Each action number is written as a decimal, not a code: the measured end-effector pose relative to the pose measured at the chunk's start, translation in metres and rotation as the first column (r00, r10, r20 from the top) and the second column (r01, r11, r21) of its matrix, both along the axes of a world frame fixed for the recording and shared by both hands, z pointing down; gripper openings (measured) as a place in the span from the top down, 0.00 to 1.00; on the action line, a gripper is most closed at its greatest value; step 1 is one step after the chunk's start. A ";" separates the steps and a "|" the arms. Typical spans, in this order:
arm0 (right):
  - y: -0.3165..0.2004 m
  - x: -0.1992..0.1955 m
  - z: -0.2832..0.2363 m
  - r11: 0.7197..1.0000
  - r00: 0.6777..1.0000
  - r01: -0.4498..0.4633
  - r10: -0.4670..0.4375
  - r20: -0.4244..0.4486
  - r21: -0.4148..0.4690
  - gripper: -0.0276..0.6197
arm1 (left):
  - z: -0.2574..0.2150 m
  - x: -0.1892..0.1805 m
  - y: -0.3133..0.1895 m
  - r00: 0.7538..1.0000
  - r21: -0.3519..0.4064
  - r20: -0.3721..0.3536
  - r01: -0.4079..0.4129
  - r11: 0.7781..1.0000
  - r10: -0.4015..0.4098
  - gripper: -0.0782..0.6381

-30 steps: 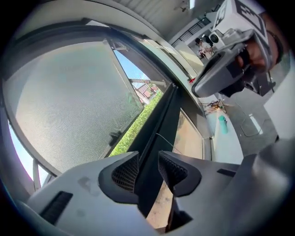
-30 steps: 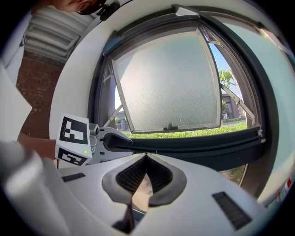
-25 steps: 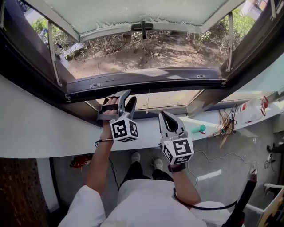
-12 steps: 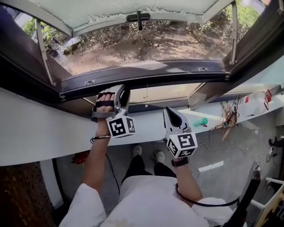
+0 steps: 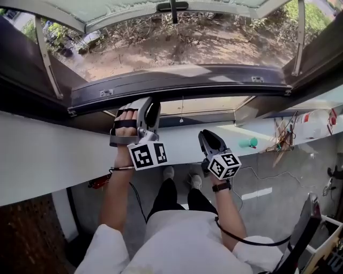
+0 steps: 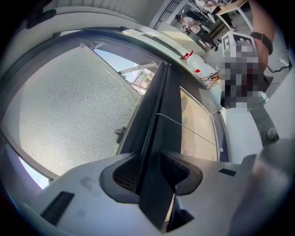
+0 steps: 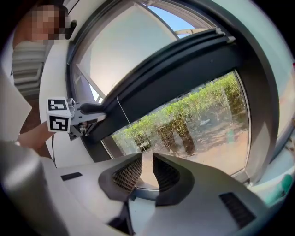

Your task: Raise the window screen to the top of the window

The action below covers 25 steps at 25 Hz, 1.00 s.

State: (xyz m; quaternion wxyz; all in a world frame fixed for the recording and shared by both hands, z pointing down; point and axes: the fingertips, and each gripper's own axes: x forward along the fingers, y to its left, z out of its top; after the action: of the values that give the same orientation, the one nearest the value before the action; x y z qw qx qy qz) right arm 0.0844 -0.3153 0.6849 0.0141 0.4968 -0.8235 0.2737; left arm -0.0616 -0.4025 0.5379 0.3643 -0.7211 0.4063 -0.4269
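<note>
The window screen's dark bottom bar (image 5: 182, 83) runs across the window opening in the head view; its grey mesh (image 6: 69, 101) fills the left of the left gripper view. My left gripper (image 5: 147, 109) is shut on this bar (image 6: 159, 115), which passes between its pads (image 6: 125, 173). My right gripper (image 5: 209, 138) hangs lower, apart from the bar and in front of the white sill. Its jaws have just been opening and stand slightly apart (image 7: 147, 170) with nothing between them. The right gripper view shows the bar (image 7: 175, 69) above and the left gripper (image 7: 87, 110) on it.
A white sill (image 5: 53, 155) runs below the window. On it at the right lie a green object (image 5: 247, 143) and tangled wires (image 5: 281, 136). A thin cord (image 5: 182, 109) hangs from the bar. The outer sash with its handle (image 5: 172, 6) stands swung outward over bare ground.
My right gripper has dropped from beside the bar to in front of the sill, rolled, and its jaws have parted a little. My left gripper stays clamped on the bar.
</note>
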 end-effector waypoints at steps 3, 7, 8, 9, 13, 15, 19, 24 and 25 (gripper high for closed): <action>-0.009 -0.007 0.032 0.999 1.000 0.005 -0.006 -0.025 -0.038 0.82 | -0.001 0.000 -0.001 1.000 0.009 -0.006 0.007 1.000 -0.007 0.70; -0.022 -0.025 0.069 0.996 0.995 0.054 -0.060 -0.080 -0.072 0.75 | 0.000 0.000 0.000 1.000 0.015 -0.020 0.011 1.000 -0.011 0.70; -0.027 -0.030 0.078 0.994 0.992 0.076 -0.083 -0.096 -0.077 0.75 | 0.000 0.001 0.000 1.000 0.017 -0.024 0.013 1.000 -0.012 0.70; -0.033 -0.035 0.086 0.992 0.988 0.097 -0.106 -0.112 -0.080 0.75 | -0.001 0.001 0.000 0.999 0.020 -0.028 0.016 1.000 -0.015 0.70; -0.062 -0.060 0.117 0.981 0.969 0.170 -0.184 -0.163 -0.091 0.75 | 0.000 0.002 -0.002 0.999 0.026 -0.035 0.028 0.999 -0.027 0.70; -0.076 -0.073 0.131 0.976 0.959 0.195 -0.211 -0.189 -0.101 0.75 | 0.000 0.001 -0.002 0.999 0.028 -0.034 0.031 0.999 -0.030 0.70; -0.097 -0.085 0.162 0.973 0.945 0.193 -0.219 -0.241 -0.125 0.75 | 0.001 0.002 -0.001 0.999 0.027 -0.027 0.031 0.999 -0.030 0.70; -0.099 -0.089 0.186 0.966 0.926 0.214 -0.247 -0.285 -0.145 0.97 | 0.000 0.001 -0.003 0.999 0.044 -0.024 0.039 0.998 -0.038 0.70; -0.095 -0.090 0.188 0.965 0.925 0.224 -0.255 -0.283 -0.137 0.97 | 0.000 0.001 -0.003 0.999 0.044 -0.016 0.042 0.998 -0.042 0.70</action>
State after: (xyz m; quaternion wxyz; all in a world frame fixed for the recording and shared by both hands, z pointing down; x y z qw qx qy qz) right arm -0.0052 -0.4102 0.8725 0.1968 0.4267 -0.8512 0.2337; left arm -0.0609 -0.4060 0.5379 0.3681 -0.7073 0.4334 -0.4200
